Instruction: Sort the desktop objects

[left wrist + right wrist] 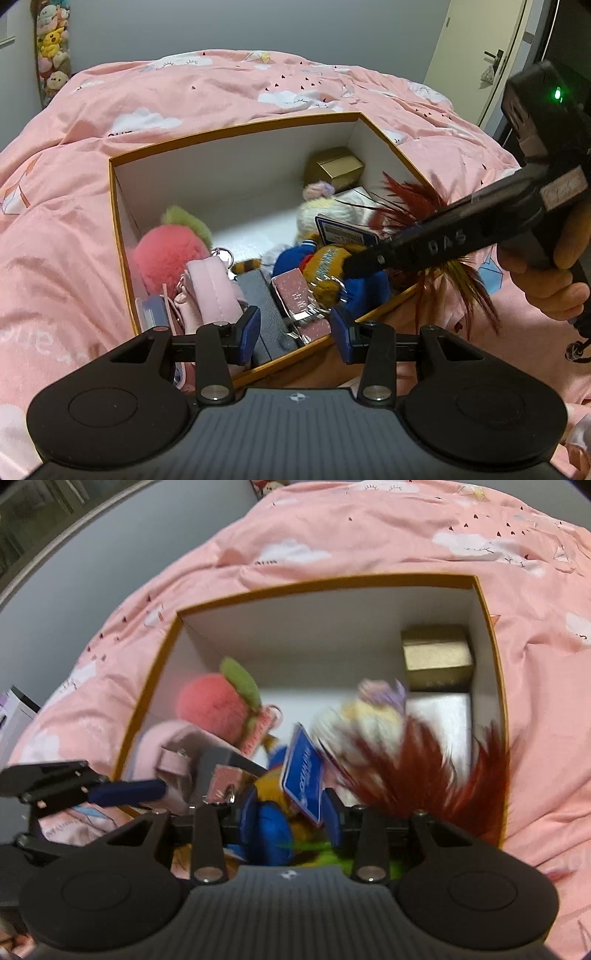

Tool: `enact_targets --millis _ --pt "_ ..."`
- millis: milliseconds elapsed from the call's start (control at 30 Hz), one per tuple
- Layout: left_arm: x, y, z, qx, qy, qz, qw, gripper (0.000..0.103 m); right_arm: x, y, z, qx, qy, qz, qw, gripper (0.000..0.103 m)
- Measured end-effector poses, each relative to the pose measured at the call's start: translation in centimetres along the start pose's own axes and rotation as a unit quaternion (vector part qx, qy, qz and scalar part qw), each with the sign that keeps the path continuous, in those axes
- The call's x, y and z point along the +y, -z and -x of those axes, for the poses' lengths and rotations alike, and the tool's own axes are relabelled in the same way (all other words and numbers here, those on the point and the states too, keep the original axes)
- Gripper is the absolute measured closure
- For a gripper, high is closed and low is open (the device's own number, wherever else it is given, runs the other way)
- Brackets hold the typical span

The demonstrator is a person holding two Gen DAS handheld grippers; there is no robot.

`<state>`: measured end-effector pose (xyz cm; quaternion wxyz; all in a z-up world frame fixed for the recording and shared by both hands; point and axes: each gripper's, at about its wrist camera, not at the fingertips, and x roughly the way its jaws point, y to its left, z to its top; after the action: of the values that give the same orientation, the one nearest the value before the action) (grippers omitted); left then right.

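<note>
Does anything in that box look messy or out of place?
Yes: the red feathers stick out over the box's right rim instead of lying inside. The toys are heaped toward the near side, leaving bare floor at the back beside the gold box. The right gripper is reaching into that heap.

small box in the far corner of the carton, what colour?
Gold; the small box shows best in the right wrist view.

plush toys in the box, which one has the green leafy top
The pink round plush at the box's left side; the blue-clad doll wears a cream knit hat instead.
</note>
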<state>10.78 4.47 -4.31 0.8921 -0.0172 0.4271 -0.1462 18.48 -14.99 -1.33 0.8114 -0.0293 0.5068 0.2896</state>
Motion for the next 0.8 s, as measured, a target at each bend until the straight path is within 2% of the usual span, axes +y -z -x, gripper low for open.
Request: enact_targets --millis 67,100,167,300,433,567,600,667,733,800 --pt "0.1 0.0 0.1 0.0 0.001 0.002 1.0 0.054 -0.1 0.4 -0.9 0.025 0.024 0.014 0.999 0.067" --pt "0.1 0.1 0.1 0.0 0.001 0.003 1.0 0.054 -0.2 0.7 -1.4 0.037 0.032 0.015 0.999 0.074" --pt "0.1 0.1 0.2 0.001 0.003 0.003 1.0 0.054 -0.5 1.2 -2.0 0.043 0.035 0.009 0.998 0.075" --pt "0.2 0.0 0.2 0.0 0.001 0.003 1.0 0.054 -0.6 0.8 -0.7 0.024 0.018 0.004 1.0 0.074" --pt "0.3 -0.2 0.1 -0.006 0.001 0.011 0.9999 0.055 -0.4 -0.4 1.1 -0.013 0.015 0.014 1.0 0.074" --pt "0.3 -0.6 0.3 -0.011 -0.005 0.018 0.9998 0.056 -0.8 -2.5 1.6 -0.049 0.033 0.014 0.998 0.066" --pt "0.3 -0.7 0.4 -0.013 -0.006 0.02 0.9997 0.056 -0.8 -3.1 1.3 -0.056 0.039 0.018 0.998 0.058" --pt "0.5 -1.0 0.5 -0.017 -0.007 0.026 0.9995 0.056 -1.0 -4.1 0.7 -0.072 0.057 0.029 0.995 0.05" --pt "0.6 -1.2 0.5 -0.018 -0.007 0.03 0.9994 0.056 -1.1 -4.9 -0.3 -0.074 0.067 0.041 0.994 0.048" --pt "0.6 -1.3 0.4 -0.018 -0.006 0.029 0.9994 0.056 -1.5 -5.7 -1.5 -0.069 0.059 0.04 0.995 0.042"
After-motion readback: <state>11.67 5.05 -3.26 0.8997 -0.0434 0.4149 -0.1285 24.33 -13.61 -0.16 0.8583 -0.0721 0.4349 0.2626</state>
